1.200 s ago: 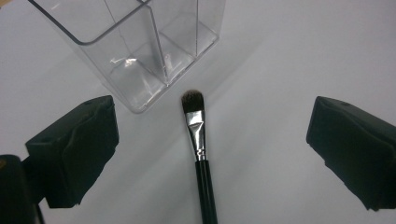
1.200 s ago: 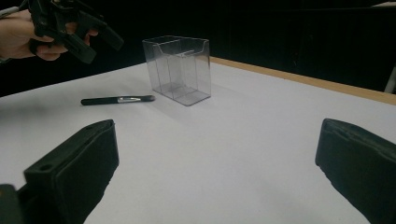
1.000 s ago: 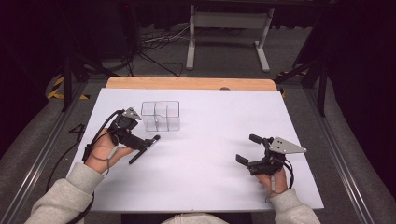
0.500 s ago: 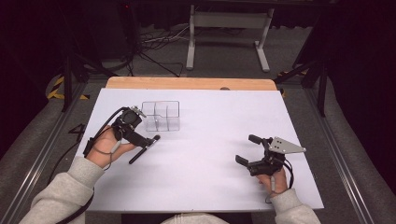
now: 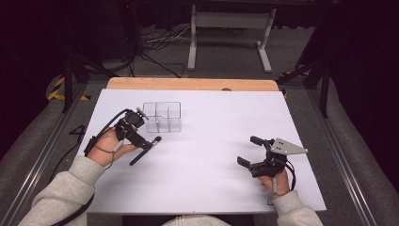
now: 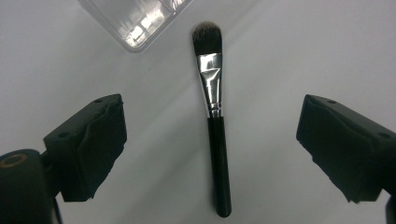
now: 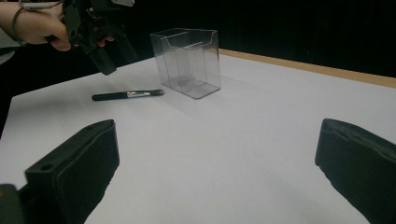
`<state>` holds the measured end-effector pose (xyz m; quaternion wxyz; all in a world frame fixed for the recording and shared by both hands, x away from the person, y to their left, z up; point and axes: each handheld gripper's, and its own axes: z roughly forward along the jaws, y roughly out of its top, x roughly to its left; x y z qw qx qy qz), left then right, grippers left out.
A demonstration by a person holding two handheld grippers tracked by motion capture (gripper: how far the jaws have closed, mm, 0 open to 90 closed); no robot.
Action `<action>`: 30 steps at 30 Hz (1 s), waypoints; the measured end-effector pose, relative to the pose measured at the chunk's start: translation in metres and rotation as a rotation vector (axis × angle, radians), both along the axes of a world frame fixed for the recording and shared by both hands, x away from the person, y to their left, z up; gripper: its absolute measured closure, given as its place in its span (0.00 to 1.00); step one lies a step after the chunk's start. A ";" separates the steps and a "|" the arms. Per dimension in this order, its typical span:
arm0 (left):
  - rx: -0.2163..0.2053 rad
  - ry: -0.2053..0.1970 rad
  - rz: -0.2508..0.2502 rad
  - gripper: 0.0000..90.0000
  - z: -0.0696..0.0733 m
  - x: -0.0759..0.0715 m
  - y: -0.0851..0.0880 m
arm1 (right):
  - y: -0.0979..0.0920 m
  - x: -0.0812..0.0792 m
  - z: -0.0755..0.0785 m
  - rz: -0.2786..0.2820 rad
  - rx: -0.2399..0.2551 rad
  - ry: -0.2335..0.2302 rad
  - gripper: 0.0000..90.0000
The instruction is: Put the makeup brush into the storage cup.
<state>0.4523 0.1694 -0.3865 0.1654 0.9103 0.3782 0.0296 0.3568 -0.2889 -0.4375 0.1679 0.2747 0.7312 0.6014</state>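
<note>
While flat on white paper, glossy black-handled brush (image 6: 217, 135) shows silver ferrule.

Brush (image 6: 217, 135) lies on table (image 5: 216, 183) at organiser's (image 5: 162, 117) 7 o'clock; left gripper (image 5: 141, 136) w/ brush, right gripper (image 5: 251, 150) at 4.

The left gripper (image 5: 141, 136), held by a hand at centre-left of the high view, has its jaws spread wide. The right gripper (image 5: 250, 151), at lower right, is likewise agape, empty.

Overhead view; two low tong-mounted views
</note>
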 end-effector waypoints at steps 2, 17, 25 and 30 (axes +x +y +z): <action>0.011 0.002 -0.005 0.12 -0.001 0.000 -0.001 | 0.000 0.000 0.000 0.000 0.000 0.003 0.00; 0.033 0.022 -0.014 0.19 -0.016 -0.001 -0.003 | 0.000 0.000 0.000 -0.002 -0.005 0.008 0.01; 0.044 0.042 -0.014 0.26 -0.025 -0.002 -0.003 | 0.000 0.000 0.000 0.003 -0.006 0.011 0.01; 0.057 0.053 -0.017 0.33 -0.029 -0.002 -0.004 | 0.000 0.001 0.000 0.002 -0.005 0.010 0.01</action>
